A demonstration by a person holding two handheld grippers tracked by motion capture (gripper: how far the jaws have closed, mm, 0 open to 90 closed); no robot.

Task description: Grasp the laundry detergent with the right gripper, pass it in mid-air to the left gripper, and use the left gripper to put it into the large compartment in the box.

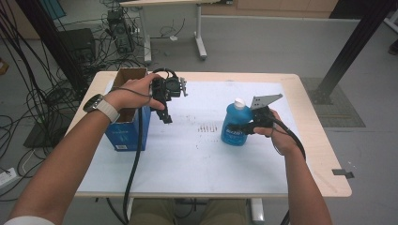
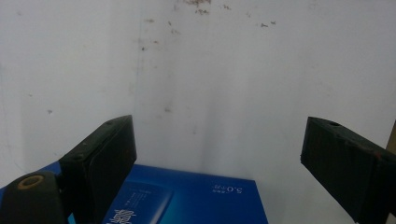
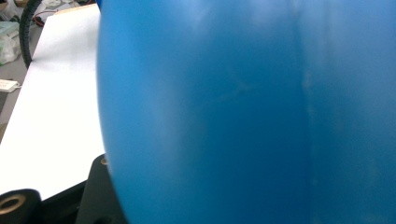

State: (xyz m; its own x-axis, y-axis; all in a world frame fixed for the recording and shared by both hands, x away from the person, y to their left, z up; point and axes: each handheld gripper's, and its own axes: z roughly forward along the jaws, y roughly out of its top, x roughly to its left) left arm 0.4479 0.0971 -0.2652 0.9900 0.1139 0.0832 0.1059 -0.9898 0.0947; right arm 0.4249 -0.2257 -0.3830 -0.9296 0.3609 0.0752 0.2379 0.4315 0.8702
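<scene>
A blue bottle (image 1: 233, 125) with a white cap stands upright right of the table's middle. My right gripper (image 1: 251, 125) is shut on its side, coming in from the right. In the right gripper view the bottle's blue wall (image 3: 233, 112) sits very close, with one black finger (image 3: 95, 191) against it at the bottom left. A blue box (image 1: 126, 133) with an open cardboard top stands at the left. My left gripper (image 1: 166, 115) hangs just right of it, pointing down, open, with nothing between its fingers. In the left gripper view, the gripper (image 2: 219, 133) is over the white mat, with the box's edge (image 2: 196, 200) below.
A white mat (image 1: 187, 154) covers most of the wooden table. Cables and equipment (image 1: 42, 93) crowd the floor at the left. Another table's legs (image 1: 199, 37) stand behind, and a black frame post (image 1: 349, 47) rises at the right. A bit of black tape (image 1: 342, 172) lies near the right edge.
</scene>
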